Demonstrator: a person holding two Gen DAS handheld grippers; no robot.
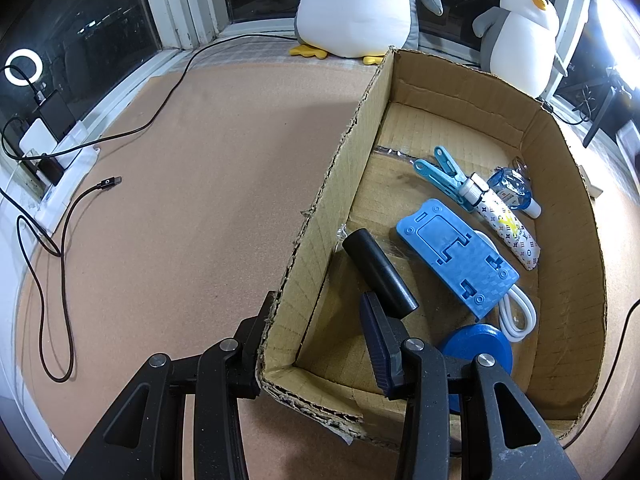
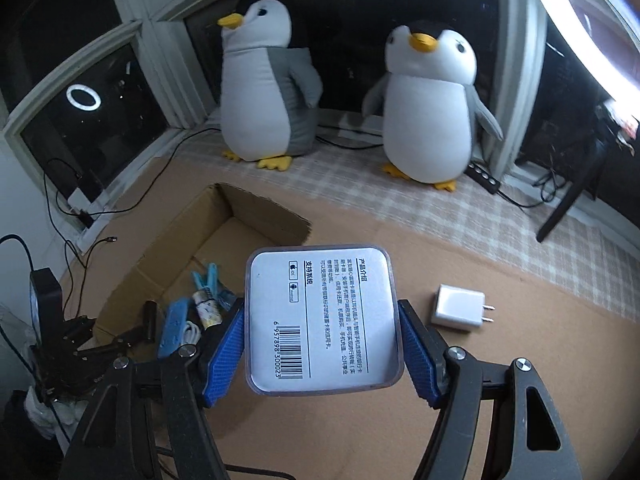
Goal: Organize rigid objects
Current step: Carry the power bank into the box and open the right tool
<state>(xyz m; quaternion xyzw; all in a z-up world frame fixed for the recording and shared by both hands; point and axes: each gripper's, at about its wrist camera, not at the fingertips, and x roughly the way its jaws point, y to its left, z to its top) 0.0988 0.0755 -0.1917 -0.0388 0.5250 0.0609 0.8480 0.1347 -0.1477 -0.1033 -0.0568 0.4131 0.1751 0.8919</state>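
Right tool (image 2: pixel 322 346): clamped on clear packaged box (image 2: pixel 322 316), held above counter (image 2: pixel 520 360) beside cardboard box (image 2: pixel 168 248).
Left tool (image 1: pixel 316 344): pinching cardboard box near-corner wall.
Risk: smooth casing slipping from pads; snagging box rim.

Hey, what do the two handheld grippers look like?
Both are black frames of angled, slotted link arms joined by silver round pivot bolts. The right gripper has bright blue ribbed pads lining its jaws; the left gripper has darker navy ribbed pads. No hands or sleeves show.

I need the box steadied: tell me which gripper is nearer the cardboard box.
Left. The left gripper is clamped on the cardboard box wall; the right gripper holds a square case beside the box, apart from it.
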